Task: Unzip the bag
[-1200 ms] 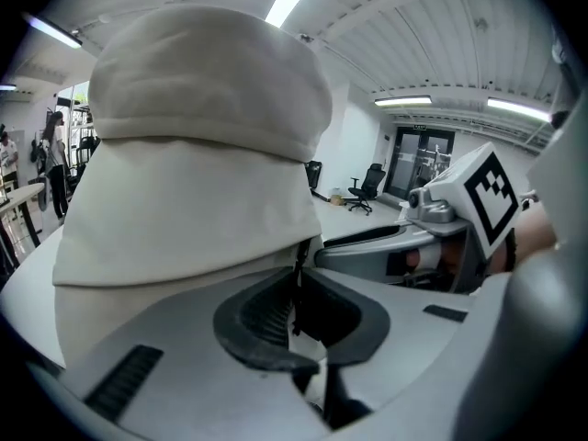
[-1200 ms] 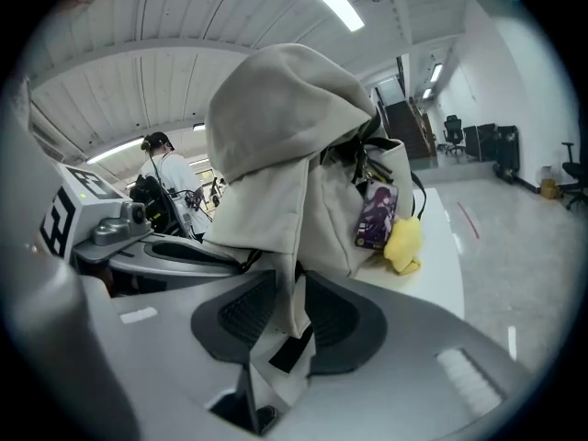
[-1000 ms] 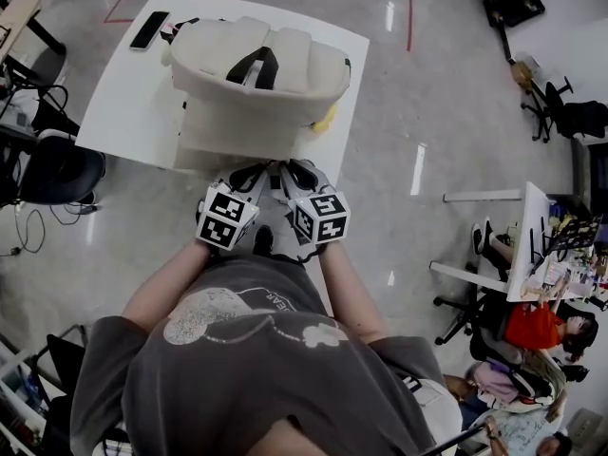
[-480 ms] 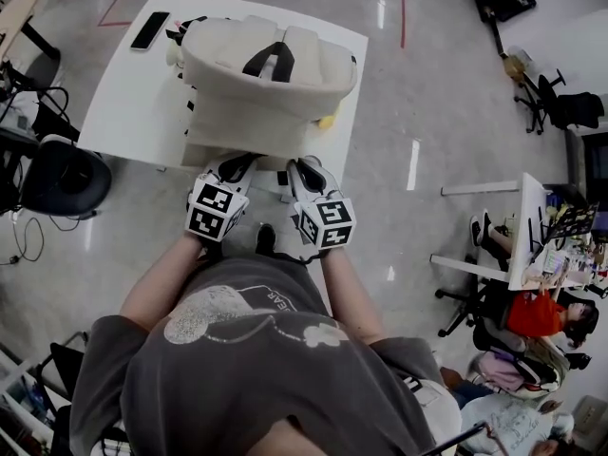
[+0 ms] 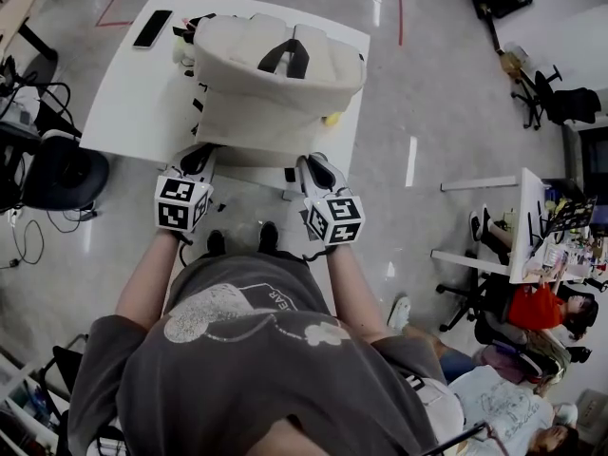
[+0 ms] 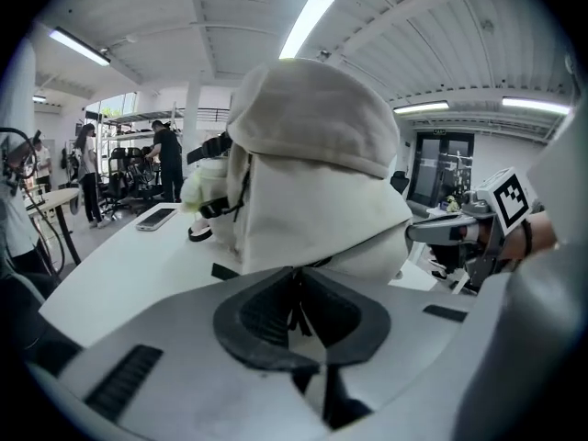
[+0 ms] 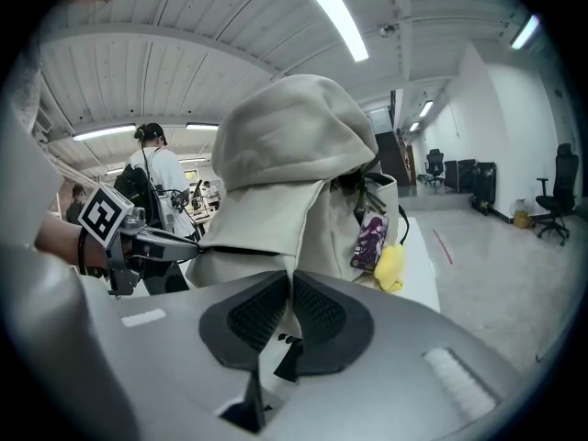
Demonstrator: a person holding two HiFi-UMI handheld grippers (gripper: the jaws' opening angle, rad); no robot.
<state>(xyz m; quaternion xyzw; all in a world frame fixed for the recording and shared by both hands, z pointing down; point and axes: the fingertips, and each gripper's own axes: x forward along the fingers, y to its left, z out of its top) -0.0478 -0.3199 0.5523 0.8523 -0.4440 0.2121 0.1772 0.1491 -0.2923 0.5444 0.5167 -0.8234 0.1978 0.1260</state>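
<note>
So, nearest the camera, low in the head view, both grippers sit at the near edge of the white table. The left gripper has its jaws almost together, pinching a thin dark strand that I'm pretty sure is the zipper pull. The right gripper is clamped on a fold of cream fabric low on the bag, so I'd guess it's acting as the anchor.

Just past them, the bag, a cream backpack, stands in the middle of the table. A purple tag and a yellow charm hang on its right side. Further back, upper left of the frame, a phone lies on the table.

What could go wrong:
- The pull is skinny, so it could slip out of the pads if it gets tugged at an angle to the zipper track.
- If the right grip lets go of the fabric, the whole bag probably slides along the table instead of unzipping.
- Loose fabric could also bunch up and jam the slider.
</note>
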